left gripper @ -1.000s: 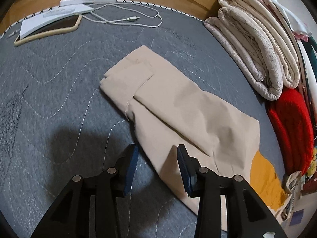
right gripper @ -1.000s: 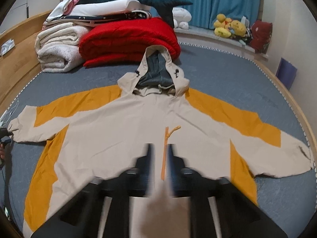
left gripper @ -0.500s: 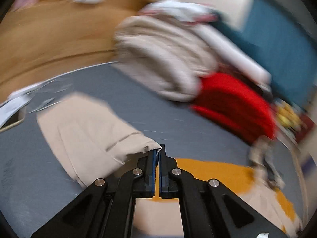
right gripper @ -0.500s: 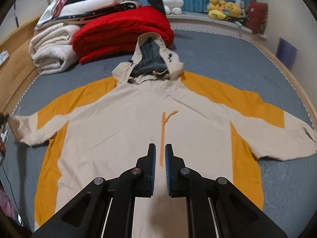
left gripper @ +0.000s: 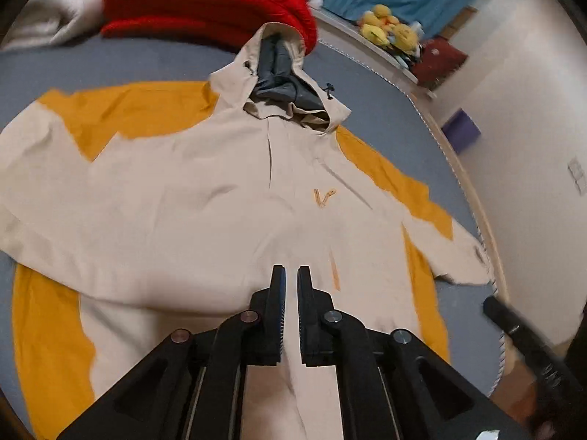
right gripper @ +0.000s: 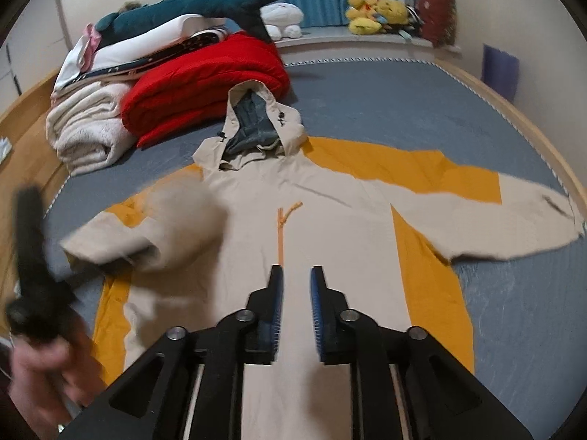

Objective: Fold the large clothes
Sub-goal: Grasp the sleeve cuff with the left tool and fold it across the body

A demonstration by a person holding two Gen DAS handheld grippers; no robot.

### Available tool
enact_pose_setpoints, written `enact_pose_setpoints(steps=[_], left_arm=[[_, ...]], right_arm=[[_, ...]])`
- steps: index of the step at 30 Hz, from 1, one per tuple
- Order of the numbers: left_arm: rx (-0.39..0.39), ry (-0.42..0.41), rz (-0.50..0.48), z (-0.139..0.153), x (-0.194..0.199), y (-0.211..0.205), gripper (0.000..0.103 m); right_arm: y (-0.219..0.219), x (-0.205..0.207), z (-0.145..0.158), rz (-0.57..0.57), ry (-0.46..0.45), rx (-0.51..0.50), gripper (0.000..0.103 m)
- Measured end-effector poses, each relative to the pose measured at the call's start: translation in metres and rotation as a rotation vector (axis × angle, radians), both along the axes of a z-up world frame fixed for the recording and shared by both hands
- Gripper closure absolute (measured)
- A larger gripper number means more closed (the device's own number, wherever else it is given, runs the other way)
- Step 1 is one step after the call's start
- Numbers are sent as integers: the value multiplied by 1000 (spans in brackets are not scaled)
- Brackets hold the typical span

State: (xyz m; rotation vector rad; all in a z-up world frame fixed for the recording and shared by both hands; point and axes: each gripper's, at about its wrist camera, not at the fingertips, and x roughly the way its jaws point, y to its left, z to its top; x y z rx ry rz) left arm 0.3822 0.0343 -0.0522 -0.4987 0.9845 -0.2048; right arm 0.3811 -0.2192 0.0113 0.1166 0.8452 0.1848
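Note:
A beige and orange hooded jacket [right gripper: 330,238] lies face up on the bed, with its hood [right gripper: 256,128] towards the red quilt. Its left sleeve [right gripper: 165,220] is blurred and folded inward over the chest, cuff near the body. The right sleeve [right gripper: 495,220] lies spread out flat. My left gripper [left gripper: 291,275] hovers above the jacket [left gripper: 220,201], shut down to a thin slit with nothing in it. A hand [right gripper: 36,385] holds its blurred black body at the left edge. My right gripper [right gripper: 296,275] is over the lower front below the orange zip, its jaws opening with nothing between them.
A red quilt [right gripper: 205,80], folded white blankets [right gripper: 88,128] and a shark plush [right gripper: 190,11] are piled at the head of the grey mattress [right gripper: 403,102]. Yellow soft toys [right gripper: 374,14] sit on the sill. The wooden bed rim [right gripper: 532,128] curves along the right.
The left gripper shut on the sleeve's cuff and swung right across the bed, so the sleeve now lies folded over the chest. The right gripper's jaws have parted.

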Motion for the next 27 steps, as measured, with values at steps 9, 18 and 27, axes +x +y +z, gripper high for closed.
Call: enact_pose_setpoints(steps=[9,18,27], left_arm=[[98,-27,238,65,-66,69,82],[276,34,221,8,-25,89,83],[271,76,277,6,-20,137,83]], right_arm=[[-12,-12,-6,35,22,83,76],[20,14,-30,52,50,79,89],[36,65,-85,6,221,170,57]])
